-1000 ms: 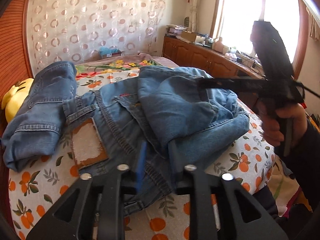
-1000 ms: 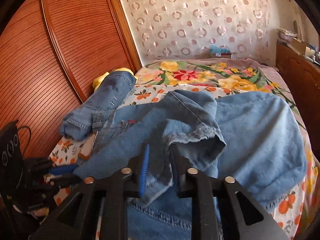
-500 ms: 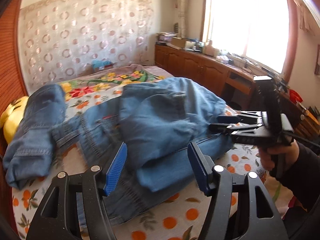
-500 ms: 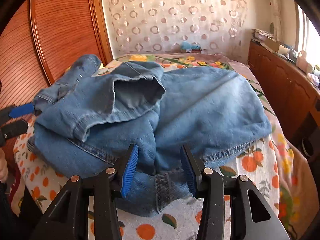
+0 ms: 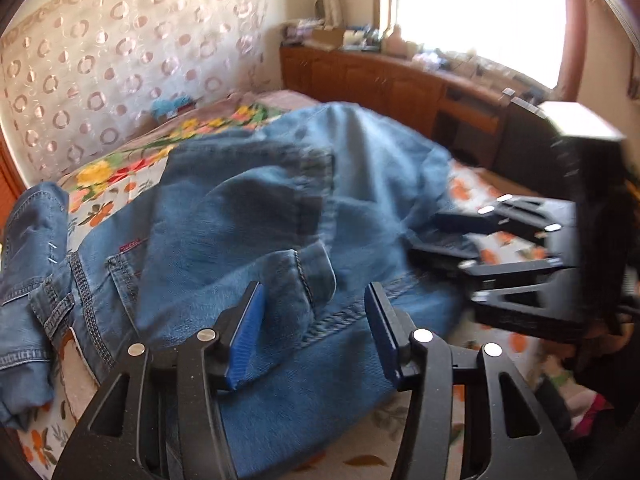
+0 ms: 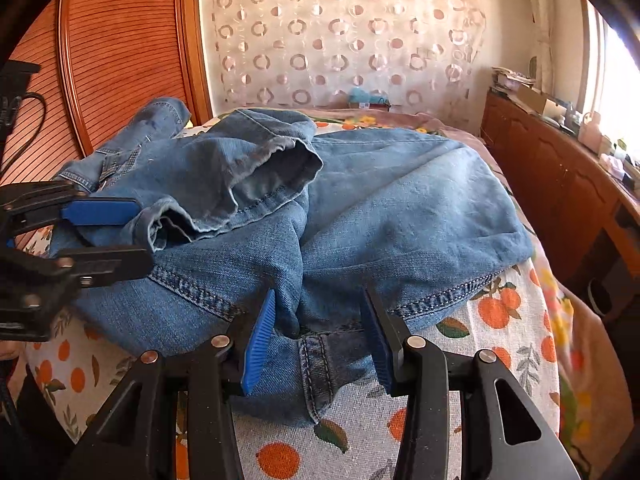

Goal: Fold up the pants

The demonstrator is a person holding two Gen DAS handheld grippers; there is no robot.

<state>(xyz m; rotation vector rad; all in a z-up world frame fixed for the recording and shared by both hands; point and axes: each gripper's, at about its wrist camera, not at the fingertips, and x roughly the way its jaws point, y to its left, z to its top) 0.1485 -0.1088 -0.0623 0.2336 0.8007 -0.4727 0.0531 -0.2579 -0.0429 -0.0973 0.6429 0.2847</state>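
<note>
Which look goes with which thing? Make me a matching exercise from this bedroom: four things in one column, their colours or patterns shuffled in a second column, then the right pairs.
Things:
1. jeans
2. bedsheet
3. curtain
4. wardrobe door

Looks:
a. reddish-brown wood with thin horizontal slats
b. white with an orange fruit print
c. blue denim
d. pale with a pattern of rings

Pairs: 1-c, 2-b, 3-d, 4-a
</note>
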